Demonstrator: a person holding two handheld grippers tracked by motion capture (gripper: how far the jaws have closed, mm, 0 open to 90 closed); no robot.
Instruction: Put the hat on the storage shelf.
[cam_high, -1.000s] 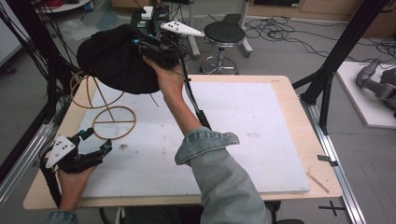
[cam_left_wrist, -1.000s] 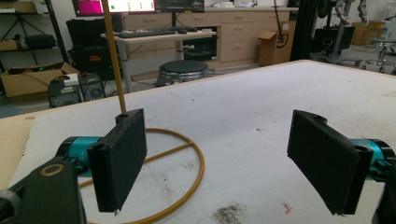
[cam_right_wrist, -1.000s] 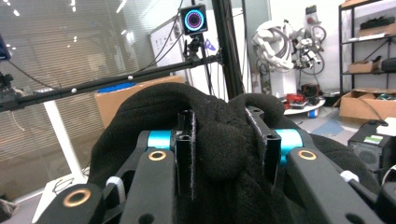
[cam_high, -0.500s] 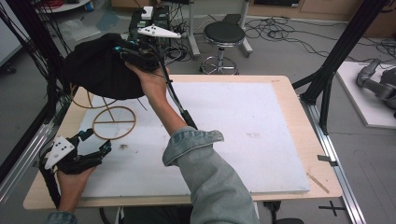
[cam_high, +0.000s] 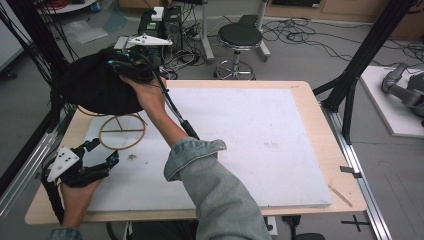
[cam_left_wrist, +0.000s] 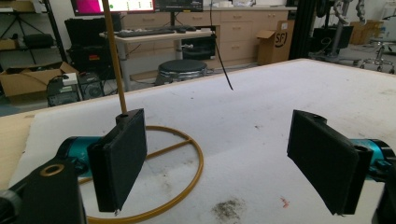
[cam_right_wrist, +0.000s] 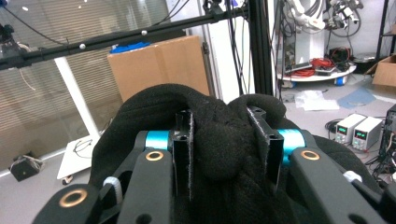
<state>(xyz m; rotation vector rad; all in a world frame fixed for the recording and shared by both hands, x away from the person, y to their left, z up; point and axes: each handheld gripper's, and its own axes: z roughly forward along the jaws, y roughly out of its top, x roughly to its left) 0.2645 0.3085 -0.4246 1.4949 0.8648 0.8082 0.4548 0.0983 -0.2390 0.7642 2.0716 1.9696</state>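
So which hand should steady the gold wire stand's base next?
Left. Its open tongs sit low beside the gold wire stand's ring base, while the right tongs are clamped on the black knit hat.

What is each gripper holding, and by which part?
The right gripper pinches a fold of the black hat. The left gripper is open, holding nothing.

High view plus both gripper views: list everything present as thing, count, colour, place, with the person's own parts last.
black knit hat: one, black, held up over the table's far left corner
stand: one, gold ring base with upright rod, on the mat at left
mat: one, white, covering the table
table: one, light wood
stool: one, black seat, beyond the table
right claw: one, black, clamped on the hat
left claw: one, black, open, near the stand
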